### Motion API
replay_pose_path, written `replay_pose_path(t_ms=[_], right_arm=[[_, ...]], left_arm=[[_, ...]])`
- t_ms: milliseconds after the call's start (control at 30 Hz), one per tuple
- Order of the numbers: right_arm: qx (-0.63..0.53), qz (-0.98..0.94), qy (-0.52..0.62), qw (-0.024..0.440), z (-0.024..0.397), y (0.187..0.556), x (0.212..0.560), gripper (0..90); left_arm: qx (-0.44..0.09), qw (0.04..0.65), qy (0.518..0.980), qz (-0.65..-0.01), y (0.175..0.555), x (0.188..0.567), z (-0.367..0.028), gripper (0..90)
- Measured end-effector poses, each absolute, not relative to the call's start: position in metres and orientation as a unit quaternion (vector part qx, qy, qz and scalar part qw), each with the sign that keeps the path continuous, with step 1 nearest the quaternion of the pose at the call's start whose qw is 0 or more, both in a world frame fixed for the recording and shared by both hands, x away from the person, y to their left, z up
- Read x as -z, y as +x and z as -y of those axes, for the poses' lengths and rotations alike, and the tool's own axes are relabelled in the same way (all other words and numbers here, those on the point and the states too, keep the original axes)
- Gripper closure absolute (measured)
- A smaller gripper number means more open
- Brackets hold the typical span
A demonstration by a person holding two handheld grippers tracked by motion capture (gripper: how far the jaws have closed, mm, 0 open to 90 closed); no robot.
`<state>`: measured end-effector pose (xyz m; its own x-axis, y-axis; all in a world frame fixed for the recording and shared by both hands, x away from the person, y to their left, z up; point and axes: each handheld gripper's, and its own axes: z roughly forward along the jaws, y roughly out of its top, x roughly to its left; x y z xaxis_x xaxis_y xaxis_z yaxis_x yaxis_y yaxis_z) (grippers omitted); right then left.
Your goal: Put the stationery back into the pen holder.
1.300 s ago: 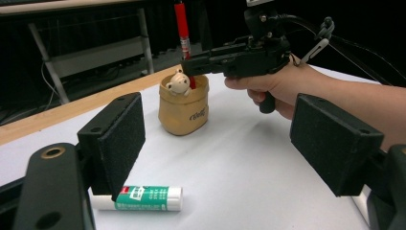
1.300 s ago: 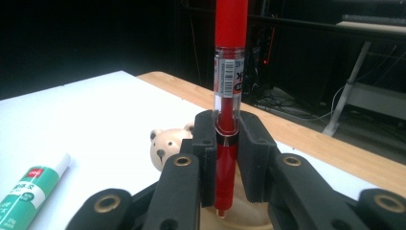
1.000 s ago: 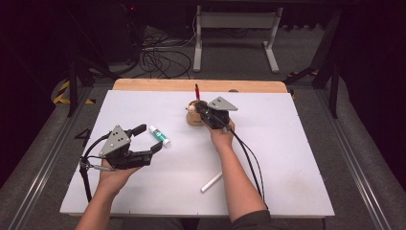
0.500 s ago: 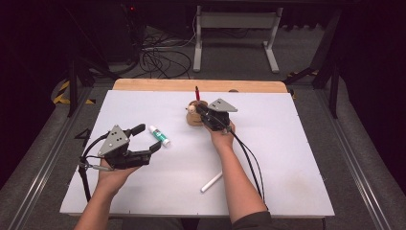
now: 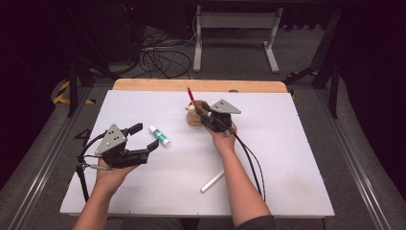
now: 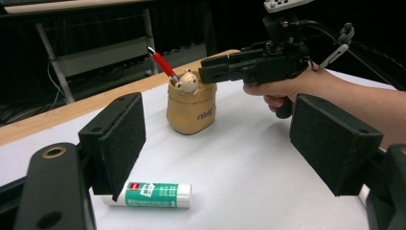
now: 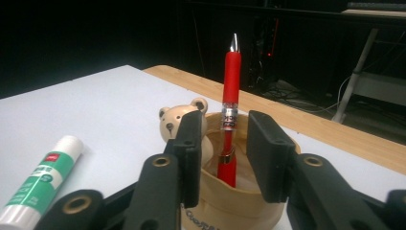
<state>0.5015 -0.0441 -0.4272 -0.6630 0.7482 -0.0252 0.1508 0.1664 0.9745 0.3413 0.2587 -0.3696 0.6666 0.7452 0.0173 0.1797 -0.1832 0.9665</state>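
Note:
A red pen (image 7: 231, 72) stands upright in a tan cloth-look holder (image 7: 225, 201) with a small bear figure (image 7: 174, 122) on its rim, at the table's far middle (image 5: 194, 117). My right gripper (image 7: 224, 129) reaches over the holder. Its jaws have just been opening and now stand on either side of the pen without pressing it. My left gripper (image 5: 145, 136) hovers open at the left, with nothing between its wide pads (image 6: 119, 139). A green-and-white glue stick (image 5: 159, 136) lies just beyond its fingertips.
A white stick-shaped item (image 5: 212, 181) lies near the front, beside the right forearm. The white table top (image 5: 287, 158) ends in a wooden strip at the far edge. Cables trail from both grippers toward the person.

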Motion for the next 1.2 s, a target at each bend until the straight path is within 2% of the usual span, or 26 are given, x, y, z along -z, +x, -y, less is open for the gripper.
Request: replay_pose_path(t_ms=[300, 733, 1200], right_arm=[[-0.568, -0.719, 0.299, 0.266, 0.041, 0.492, 0.420, 52.9], [-0.562, -0.723, 0.293, 0.275, 0.033, 0.475, 0.412, 41.3], [-0.574, -0.720, 0.298, 0.251, 0.027, 0.461, 0.408, 27.4]], left_arm=[[-0.255, 0.554, 0.725, -0.320, 0.342, 0.369, -0.259, 20.8], [-0.255, 0.553, 0.724, -0.324, 0.342, 0.369, -0.261, 20.6], [-0.247, 0.563, 0.716, -0.331, 0.342, 0.367, -0.263, 19.7]])
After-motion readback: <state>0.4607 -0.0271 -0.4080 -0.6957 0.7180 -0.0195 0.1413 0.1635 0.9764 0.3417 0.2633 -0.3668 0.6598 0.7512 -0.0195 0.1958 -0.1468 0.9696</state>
